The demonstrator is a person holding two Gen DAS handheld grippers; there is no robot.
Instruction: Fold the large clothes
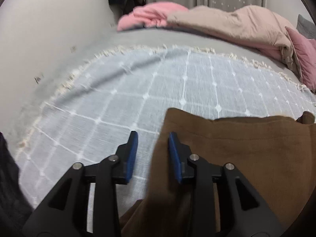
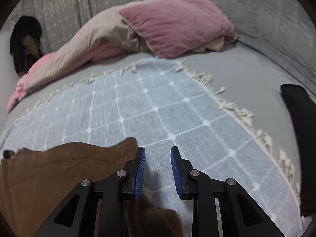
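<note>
A brown garment (image 1: 246,154) lies folded on a light blue checked blanket with a cream fringe (image 1: 138,83) spread over the bed. My left gripper (image 1: 152,138) hovers over the garment's left edge, jaws apart, with the cloth edge running below its right finger and nothing pinched. In the right wrist view the same brown garment (image 2: 59,169) fills the lower left, and its right corner ends just beside the left finger. My right gripper (image 2: 158,152) stands open over the bare blanket (image 2: 148,102).
A beige duvet (image 1: 227,21) with a pink blanket (image 1: 150,15) is bunched at the far side of the bed. A mauve pillow (image 2: 177,25) and a grey pillow (image 2: 266,15) lie at the head. A black object (image 2: 300,128) sits at the right. Dark clothes (image 2: 25,39) hang by the curtain.
</note>
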